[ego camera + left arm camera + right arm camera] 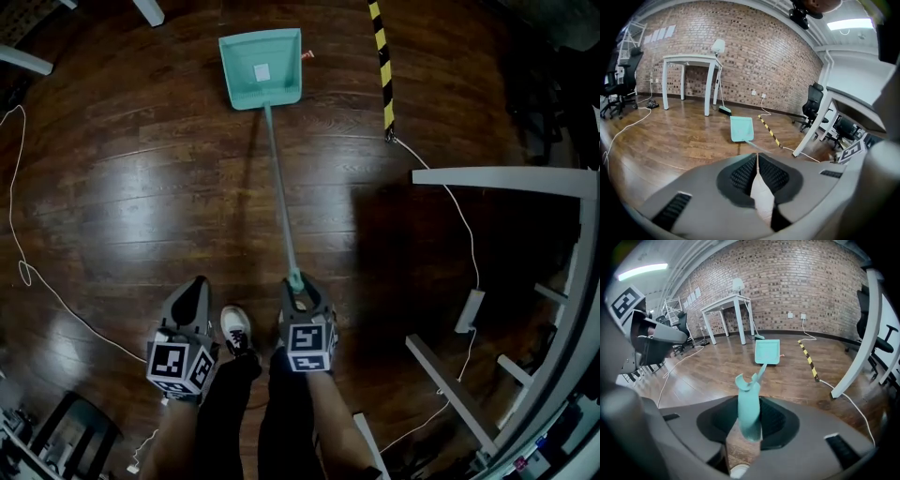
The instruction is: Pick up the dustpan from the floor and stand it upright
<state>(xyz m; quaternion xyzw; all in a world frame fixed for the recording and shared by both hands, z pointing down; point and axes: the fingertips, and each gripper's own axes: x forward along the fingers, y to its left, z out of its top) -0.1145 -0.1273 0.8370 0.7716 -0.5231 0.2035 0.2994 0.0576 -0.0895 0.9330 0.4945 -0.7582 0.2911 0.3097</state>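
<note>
While the left gripper (191,291) is hanging closed and empty, the right gripper (299,291) is clamping the handle (279,197) of the dustpan (262,67) lying far ahead.

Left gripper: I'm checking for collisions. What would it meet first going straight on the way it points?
Most likely the brown wooden floor: the left gripper aims downward, just beside the teal plastic long-handled dustpan. Depth is unclear, so the dustpan could come first.
</note>
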